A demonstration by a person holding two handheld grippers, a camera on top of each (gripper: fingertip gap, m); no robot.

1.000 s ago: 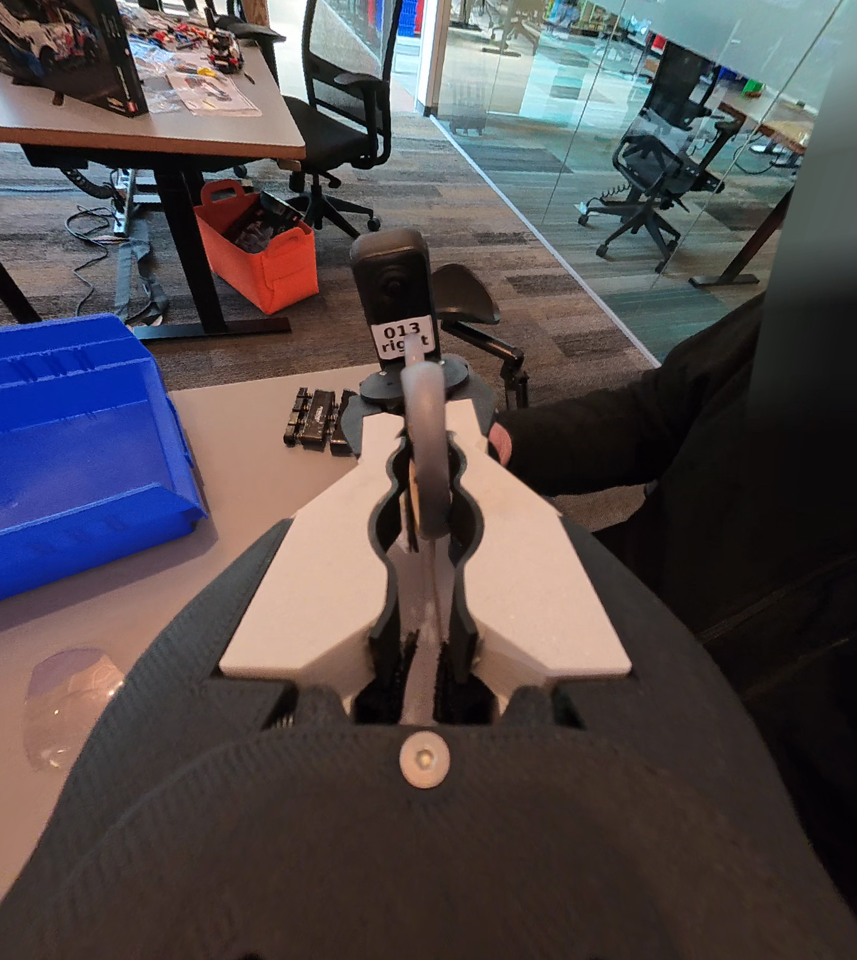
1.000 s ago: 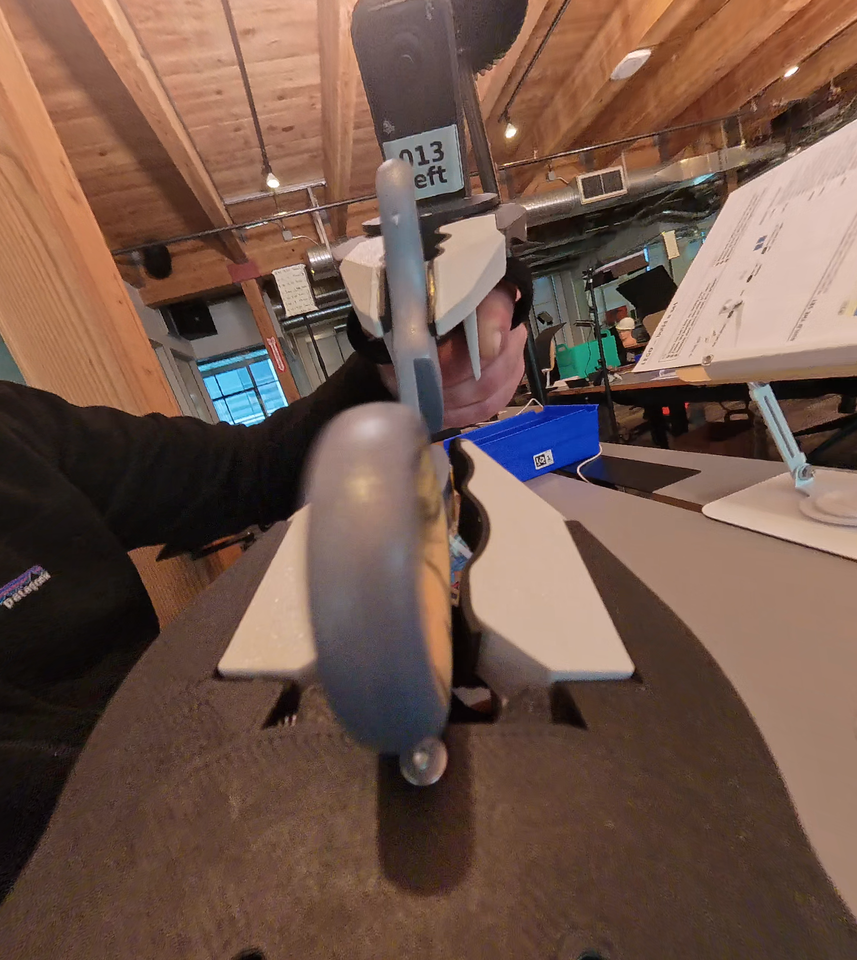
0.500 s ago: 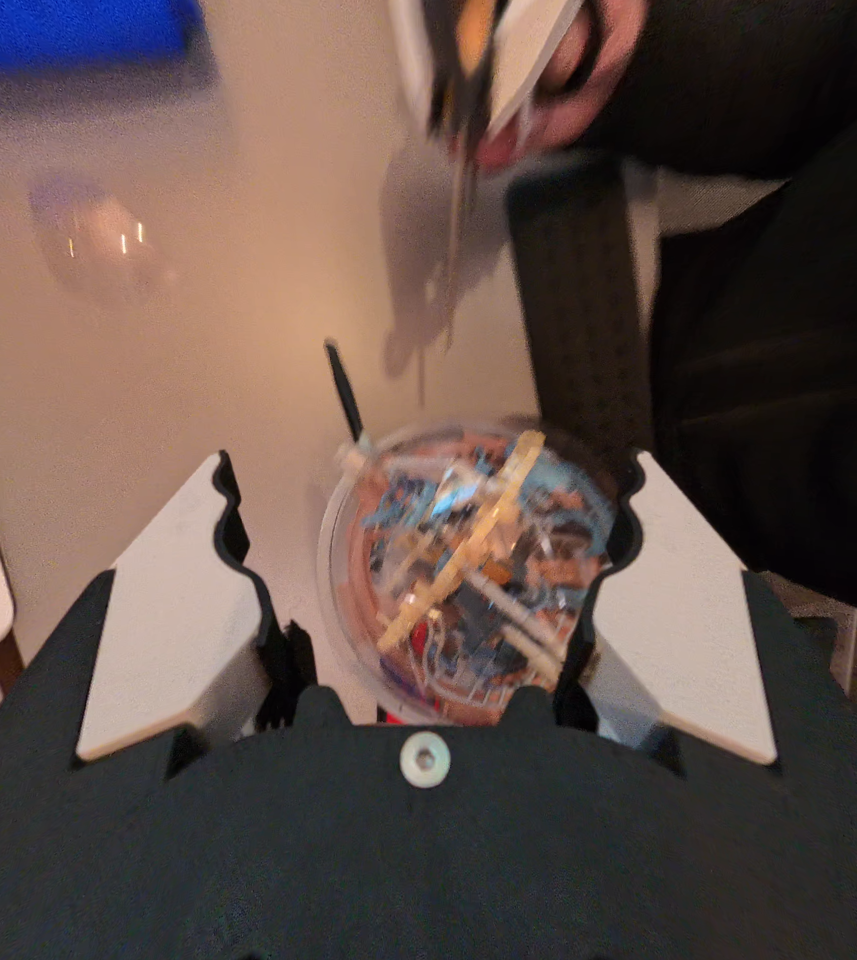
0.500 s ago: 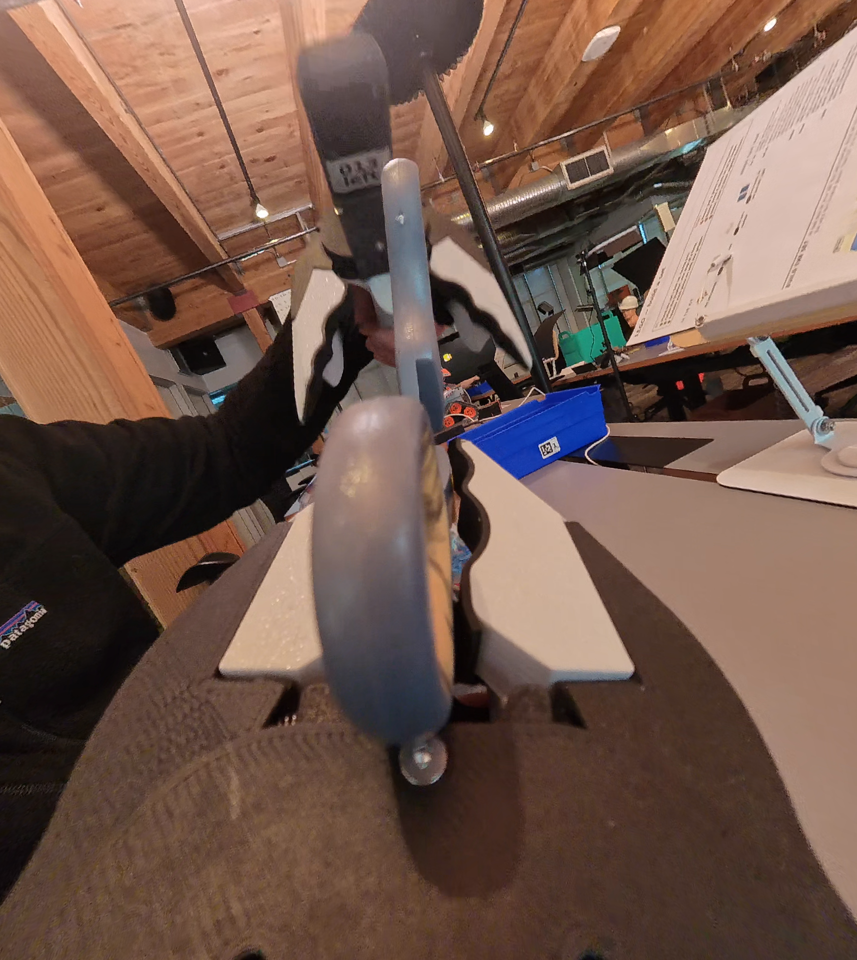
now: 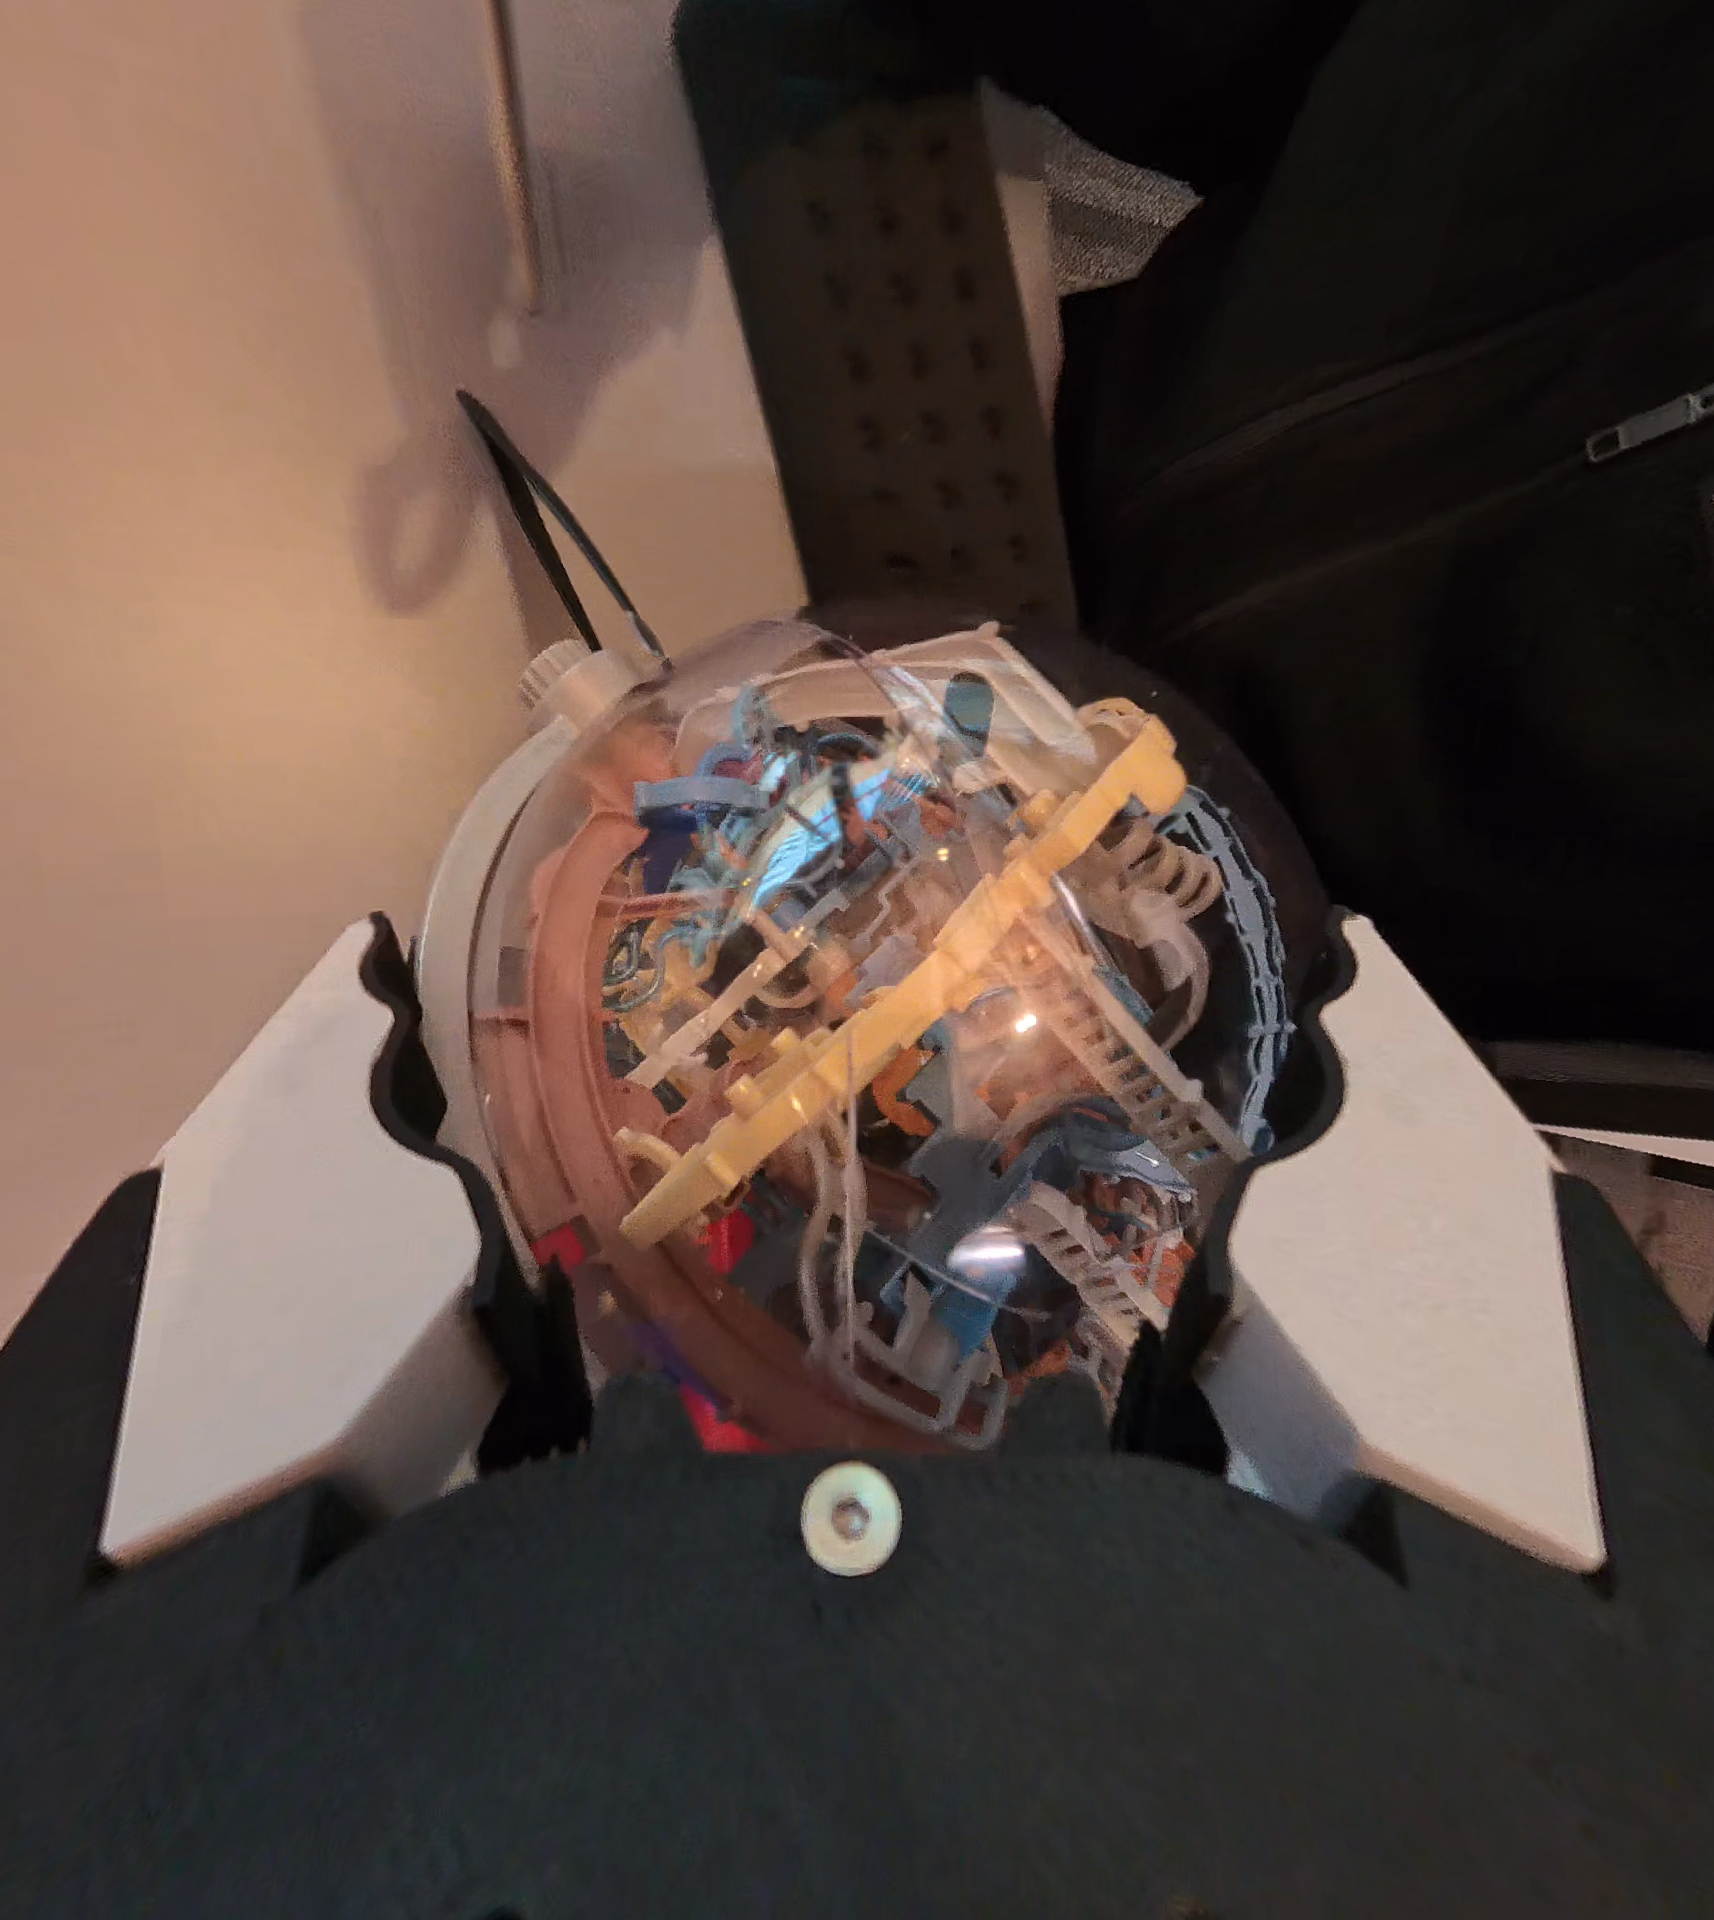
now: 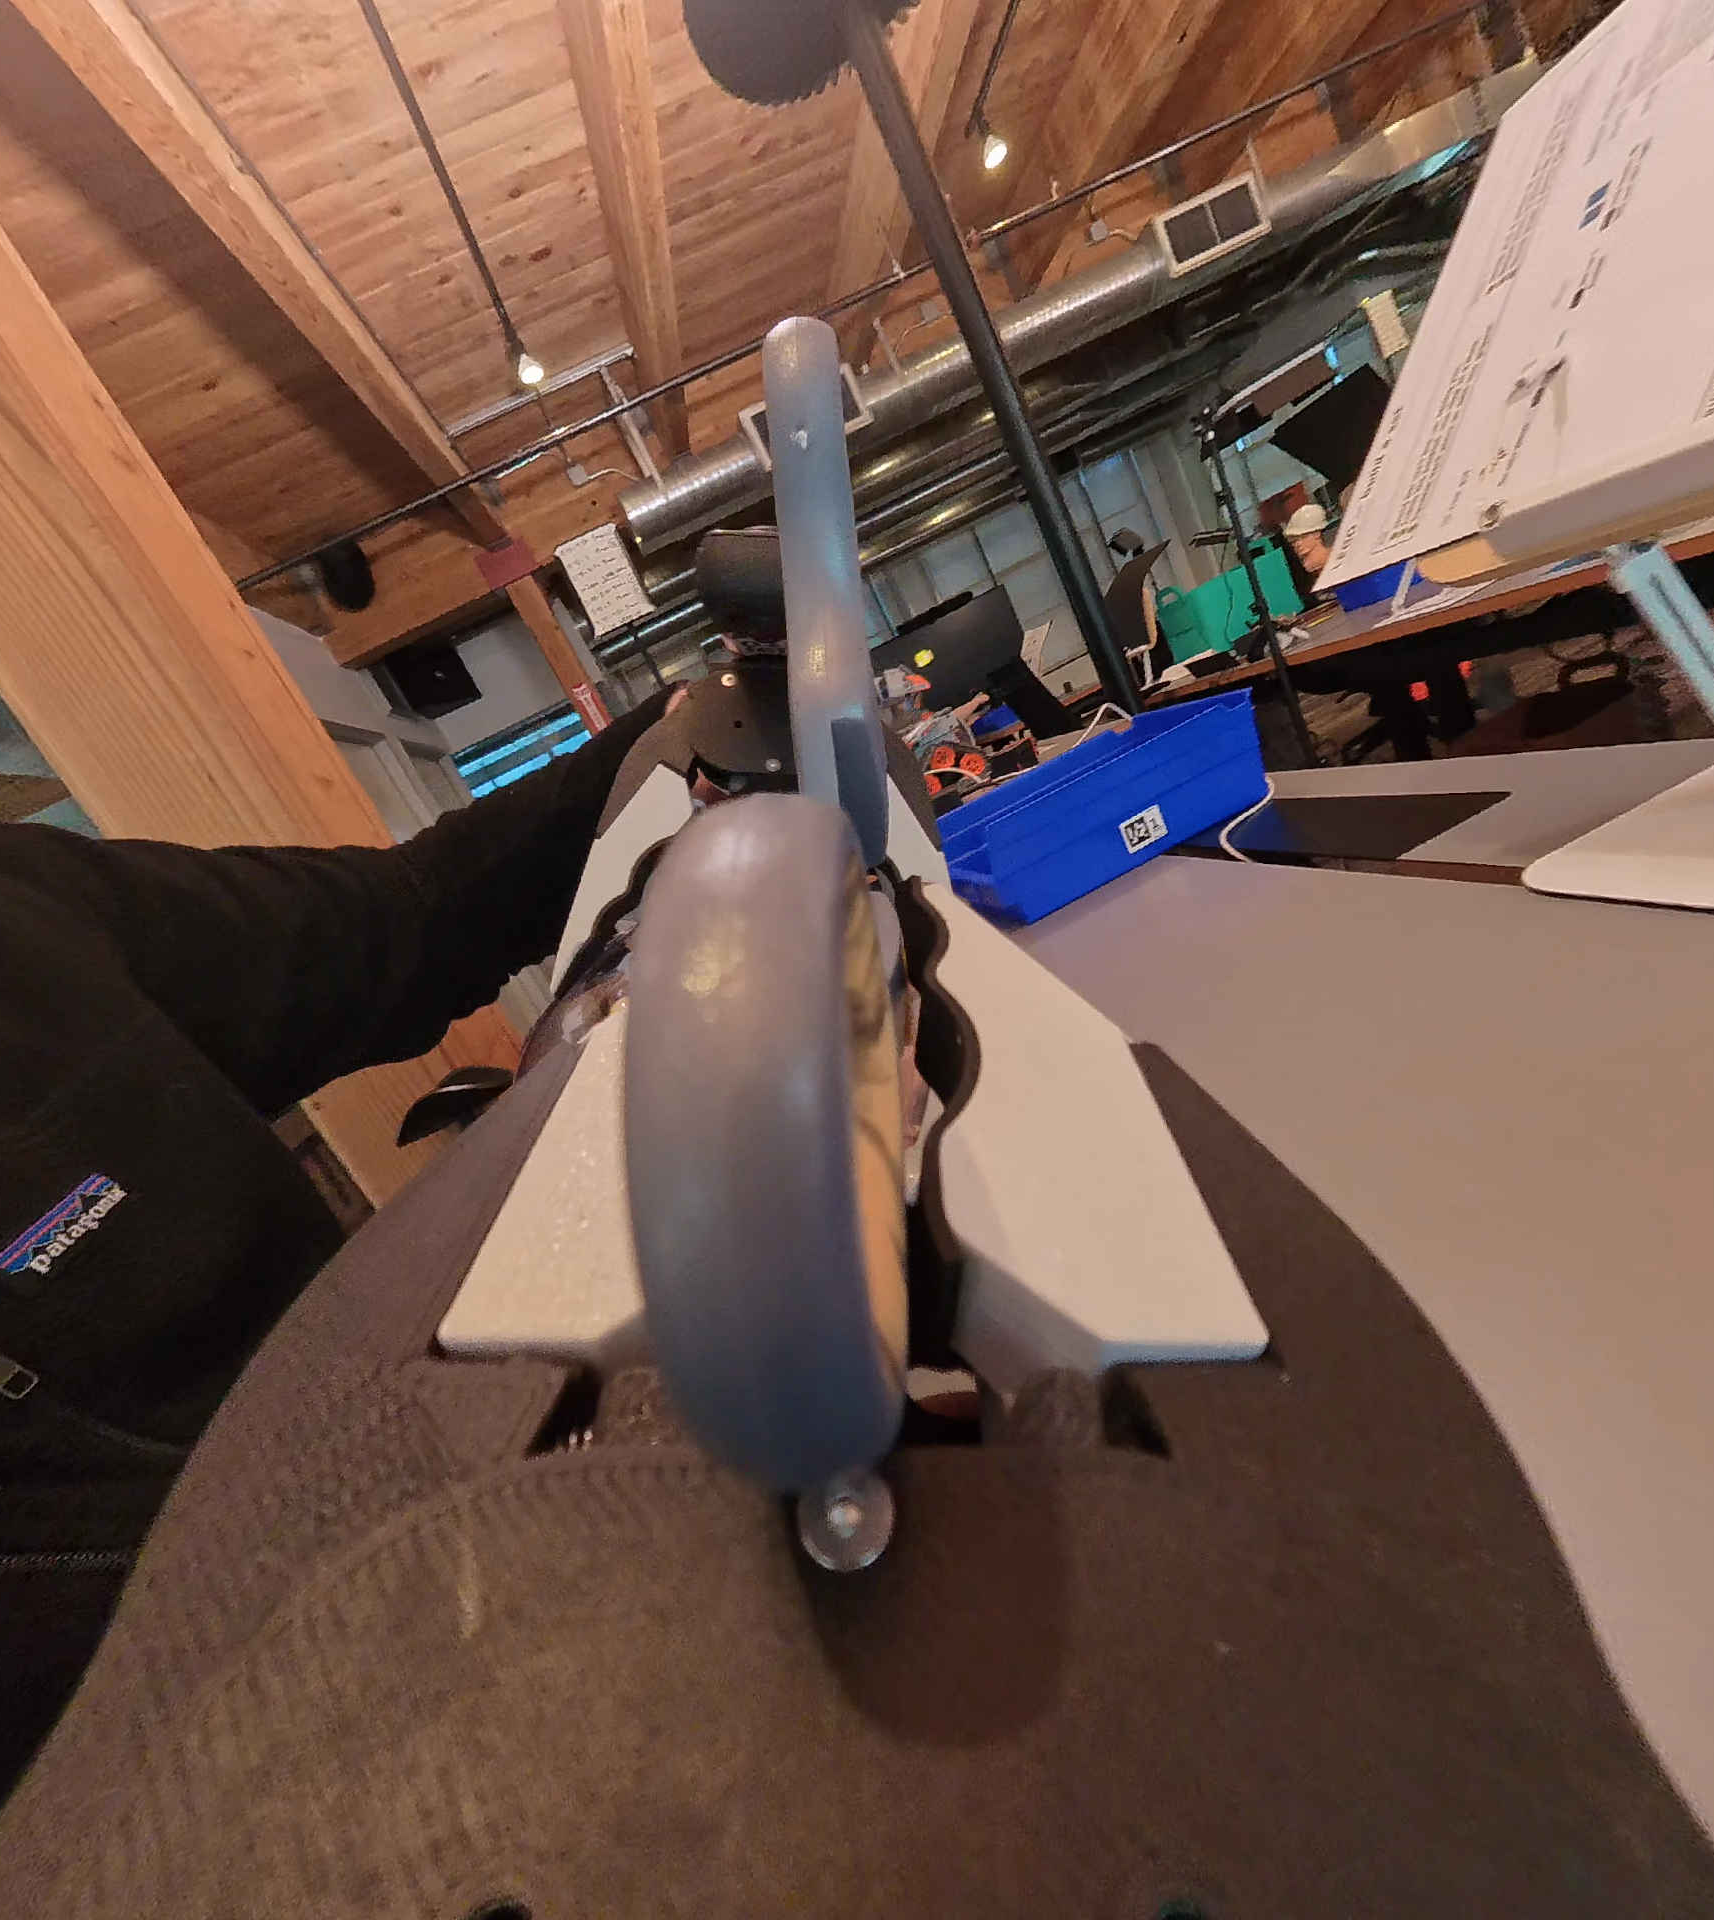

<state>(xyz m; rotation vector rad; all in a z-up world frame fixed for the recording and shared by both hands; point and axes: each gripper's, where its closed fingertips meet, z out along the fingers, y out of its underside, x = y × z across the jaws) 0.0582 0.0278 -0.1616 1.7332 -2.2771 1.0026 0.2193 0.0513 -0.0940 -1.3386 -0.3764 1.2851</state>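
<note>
The left tongs (image 5: 858, 1049) straddle a clear maze ball (image 5: 863, 1049) above the pale surface (image 5: 157, 520); contact uncertain.

Grey table (image 6: 1455, 1091), blue bin (image 6: 1102, 805) near far edge, white stand base (image 6: 1684, 852), perhaps a dark mat (image 6: 1372, 805)

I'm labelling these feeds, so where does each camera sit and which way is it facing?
Left wrist view: on the left gripper, facing down at the table; its fingers flank a clear maze ball.
Right wrist view: on the right gripper, tilted up across the table toward a blue bin; it clamps a grey ring.
Shared: the person's black jacket and the table.
</note>
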